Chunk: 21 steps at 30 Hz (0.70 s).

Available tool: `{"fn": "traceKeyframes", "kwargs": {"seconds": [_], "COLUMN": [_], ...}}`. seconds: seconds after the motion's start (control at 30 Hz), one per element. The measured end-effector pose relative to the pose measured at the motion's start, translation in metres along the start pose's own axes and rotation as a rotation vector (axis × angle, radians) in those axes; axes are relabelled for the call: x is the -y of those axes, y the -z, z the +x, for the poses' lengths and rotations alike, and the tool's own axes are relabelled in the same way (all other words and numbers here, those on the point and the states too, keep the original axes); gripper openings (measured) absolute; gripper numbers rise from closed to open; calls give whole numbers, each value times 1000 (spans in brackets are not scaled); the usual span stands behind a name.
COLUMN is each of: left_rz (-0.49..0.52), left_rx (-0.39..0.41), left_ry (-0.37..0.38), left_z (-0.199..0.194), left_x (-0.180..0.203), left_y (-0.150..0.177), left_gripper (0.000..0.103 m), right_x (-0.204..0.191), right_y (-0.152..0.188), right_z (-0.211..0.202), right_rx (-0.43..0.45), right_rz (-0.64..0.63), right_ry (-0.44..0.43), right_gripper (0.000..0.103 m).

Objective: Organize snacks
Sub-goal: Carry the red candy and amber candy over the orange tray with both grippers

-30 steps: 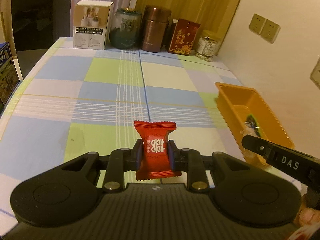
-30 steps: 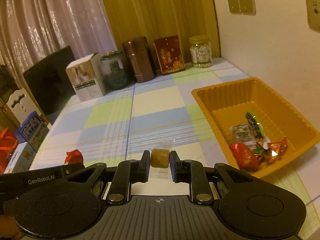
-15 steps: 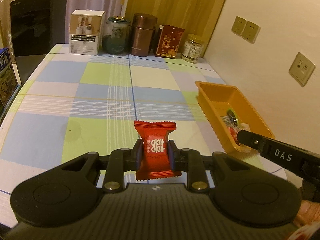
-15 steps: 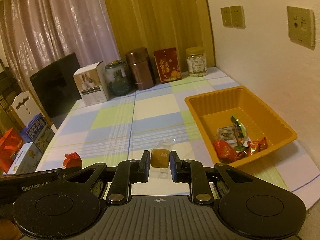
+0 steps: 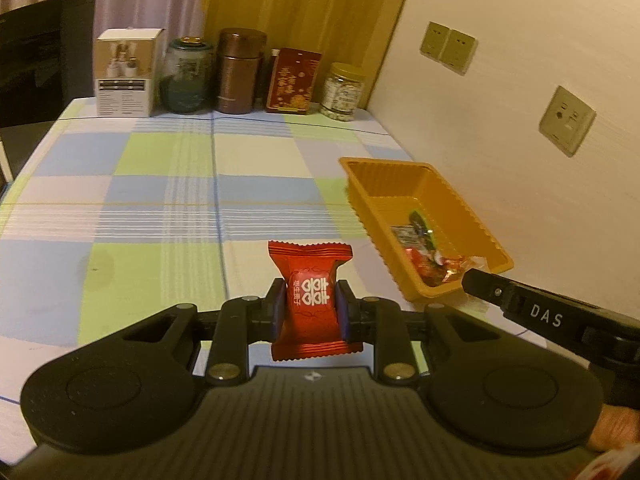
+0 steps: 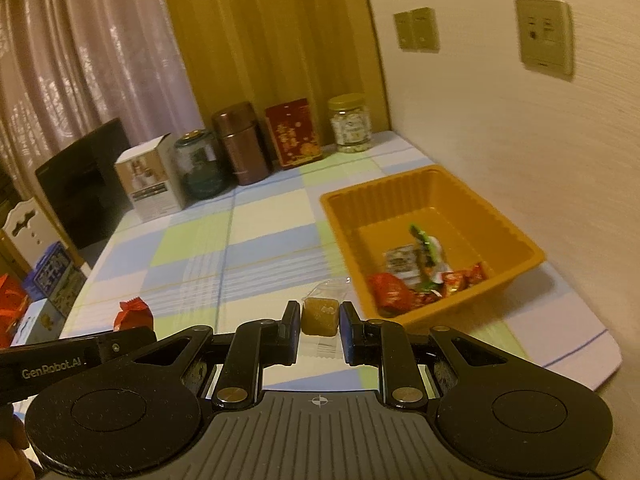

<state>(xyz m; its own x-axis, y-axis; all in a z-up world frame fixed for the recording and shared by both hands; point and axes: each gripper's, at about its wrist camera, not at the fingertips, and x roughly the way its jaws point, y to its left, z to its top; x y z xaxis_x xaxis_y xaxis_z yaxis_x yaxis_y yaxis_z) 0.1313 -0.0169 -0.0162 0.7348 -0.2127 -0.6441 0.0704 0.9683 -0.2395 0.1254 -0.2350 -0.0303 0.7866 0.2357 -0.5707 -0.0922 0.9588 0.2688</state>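
Observation:
My left gripper (image 5: 310,300) is shut on a red wrapped candy (image 5: 310,300) and holds it above the checked tablecloth, left of the orange tray (image 5: 464,208). My right gripper (image 6: 319,316) is shut on a brown candy in a clear wrapper (image 6: 319,316), held above the table left of the orange tray (image 6: 340,216). The tray holds several wrapped snacks (image 6: 416,276). The red candy (image 6: 134,314) in the left gripper also shows in the right wrist view. Part of the right gripper's body (image 5: 552,316) shows in the left wrist view.
At the table's back stand a white box (image 5: 126,76), a glass jar (image 5: 188,76), a brown canister (image 5: 240,76), a red box (image 5: 294,80) and a small jar (image 5: 343,92). A wall is at the right. A dark chair (image 6: 84,184) and boxes (image 6: 52,276) are left.
Both grippers have risen and pulled back from the table, each with its candy still held. The tray now looks farther away in both views.

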Motion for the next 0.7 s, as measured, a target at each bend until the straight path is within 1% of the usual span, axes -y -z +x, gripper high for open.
{"fn": "traceKeyframes", "kwargs": {"seconds": [0.3,0.7], "left_rz": [34,69], "left_rx": [-20,-37], "left_ry": [52,101], "left_z": [14,31], "left_x": [29,60], "left_y": [-4,-11], "left_gripper": [23,23], "right_x": [32,62], "right_y": [-4,-11], "right_z": [-10,-12], "right_rx": [12,17], "right_rz": [48,94], "right_ry": [60,96], "right_gripper": [21,21]}}
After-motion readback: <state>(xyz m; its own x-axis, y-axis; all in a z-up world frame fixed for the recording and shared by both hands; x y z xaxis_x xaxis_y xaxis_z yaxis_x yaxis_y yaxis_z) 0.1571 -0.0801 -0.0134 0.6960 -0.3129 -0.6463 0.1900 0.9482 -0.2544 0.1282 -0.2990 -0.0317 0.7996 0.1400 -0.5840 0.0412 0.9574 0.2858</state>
